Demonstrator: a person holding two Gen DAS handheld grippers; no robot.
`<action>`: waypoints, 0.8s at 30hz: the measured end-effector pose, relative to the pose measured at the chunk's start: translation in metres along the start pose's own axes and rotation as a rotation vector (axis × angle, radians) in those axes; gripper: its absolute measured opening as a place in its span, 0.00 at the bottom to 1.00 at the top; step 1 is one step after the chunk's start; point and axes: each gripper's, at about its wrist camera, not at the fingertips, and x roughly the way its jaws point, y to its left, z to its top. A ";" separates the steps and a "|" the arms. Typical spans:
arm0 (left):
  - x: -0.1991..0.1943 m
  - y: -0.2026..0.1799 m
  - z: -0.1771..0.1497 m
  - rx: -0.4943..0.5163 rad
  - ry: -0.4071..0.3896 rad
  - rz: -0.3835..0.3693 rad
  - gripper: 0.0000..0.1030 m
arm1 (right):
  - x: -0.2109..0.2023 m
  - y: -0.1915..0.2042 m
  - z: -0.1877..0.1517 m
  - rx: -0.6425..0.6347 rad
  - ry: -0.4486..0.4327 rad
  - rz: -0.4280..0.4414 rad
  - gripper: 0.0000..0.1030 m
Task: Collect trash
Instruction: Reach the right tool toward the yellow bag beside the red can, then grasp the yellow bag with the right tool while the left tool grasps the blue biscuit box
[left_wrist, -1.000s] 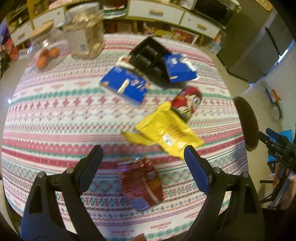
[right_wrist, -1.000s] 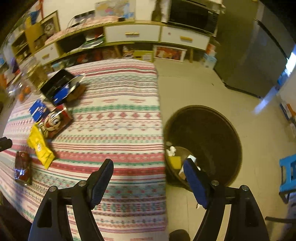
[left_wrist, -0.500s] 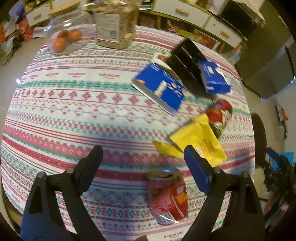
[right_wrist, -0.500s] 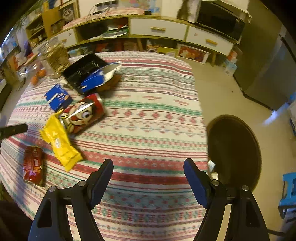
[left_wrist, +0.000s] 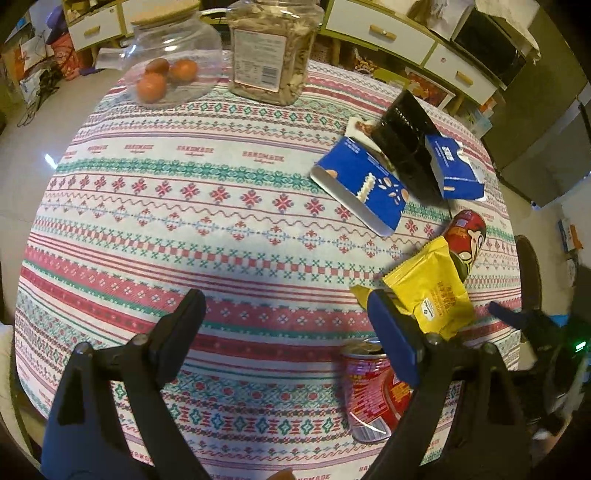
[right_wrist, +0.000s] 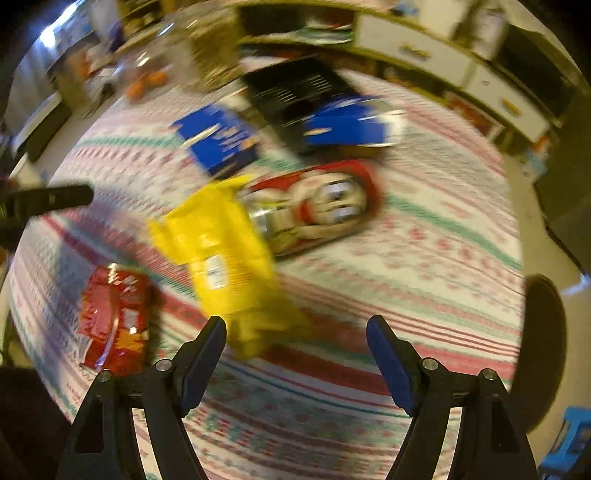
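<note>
Trash lies on a patterned tablecloth (left_wrist: 221, 206). A crushed red can (left_wrist: 373, 395) (right_wrist: 114, 317) rests near the front edge. Beside it lie a yellow snack wrapper (left_wrist: 428, 291) (right_wrist: 225, 254), a red cartoon-face can (left_wrist: 465, 236) (right_wrist: 325, 206), two blue cartons (left_wrist: 362, 188) (left_wrist: 454, 170) and a black plastic tray (left_wrist: 406, 140). My left gripper (left_wrist: 284, 317) hangs open over bare cloth, left of the red can. My right gripper (right_wrist: 295, 339) is open above the cloth, just in front of the yellow wrapper's near end. Nothing sits between either pair of fingers.
A glass jar with orange fruit (left_wrist: 166, 74) and a tall clear jar of snacks (left_wrist: 273, 48) stand at the table's far side. A round dark bin (right_wrist: 539, 350) sits on the floor right of the table. Cabinets with drawers (left_wrist: 380, 33) line the back wall.
The right gripper swung left from over the floor bin to above the table, close to the yellow wrapper. The left gripper drifted left, so the red can now lies under its right finger.
</note>
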 end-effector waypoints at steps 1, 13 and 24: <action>-0.001 0.002 0.000 -0.005 -0.002 -0.002 0.86 | 0.006 0.006 0.001 -0.017 0.011 -0.005 0.77; 0.000 0.010 0.002 -0.022 -0.011 -0.002 0.86 | 0.028 0.012 0.010 -0.029 0.004 0.030 0.55; 0.024 0.001 0.021 -0.022 -0.036 0.042 0.86 | -0.029 -0.016 -0.013 -0.029 -0.062 0.072 0.48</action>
